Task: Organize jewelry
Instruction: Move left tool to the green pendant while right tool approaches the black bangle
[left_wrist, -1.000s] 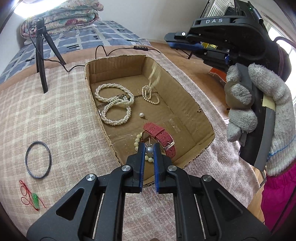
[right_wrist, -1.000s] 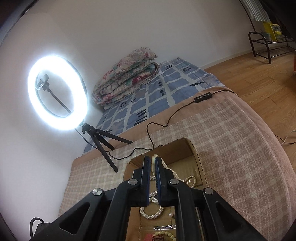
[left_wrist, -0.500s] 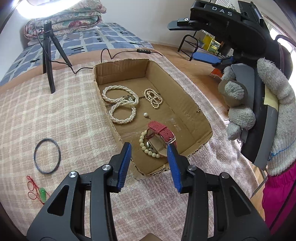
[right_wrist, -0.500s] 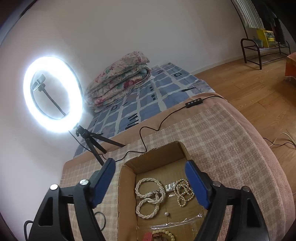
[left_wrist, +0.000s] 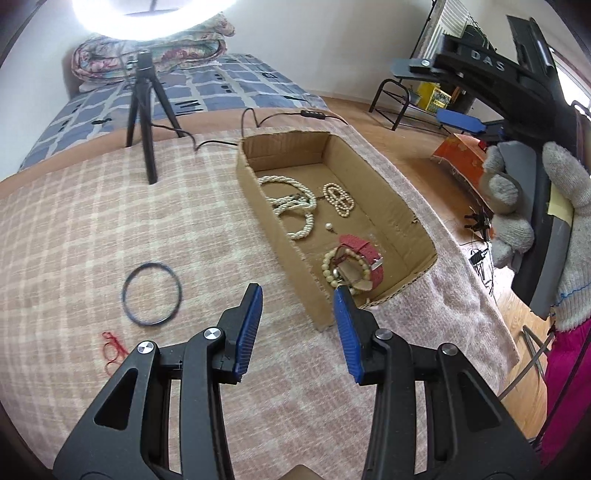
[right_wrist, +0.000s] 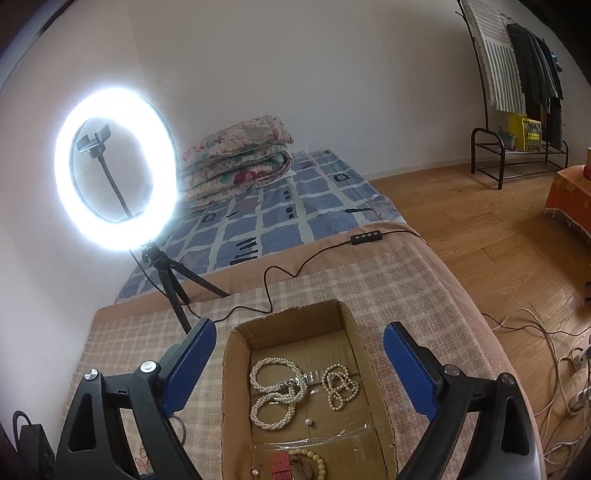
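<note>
An open cardboard box (left_wrist: 402, 225) (right_wrist: 236, 343) sits on a checked blanket. It holds white pearl strands (left_wrist: 291, 203) (right_wrist: 275, 391), a smaller pearl strand (left_wrist: 338, 197) (right_wrist: 341, 386), a loose pearl stud (left_wrist: 328, 226), a cream bead bracelet (left_wrist: 328, 266) and a red strap watch (left_wrist: 364, 258). A black ring (left_wrist: 152, 288) and a red string piece (left_wrist: 112, 347) lie on the blanket to the left. My left gripper (left_wrist: 297, 317) is open and empty, held back from the box's near corner. My right gripper (right_wrist: 295, 363) is open and empty above the box.
A ring light (right_wrist: 114, 170) on a black tripod (left_wrist: 142, 110) stands behind the box, its cable (right_wrist: 295, 266) trailing across the blanket. A folded quilt (right_wrist: 240, 158) lies on the blue bedding. Wooden floor with cables (right_wrist: 546, 339) lies to the right.
My left gripper opened, left the bead bracelet by the watch in the box, and drew back. My right gripper opened wide and let the small pearl strand drop into the box.
</note>
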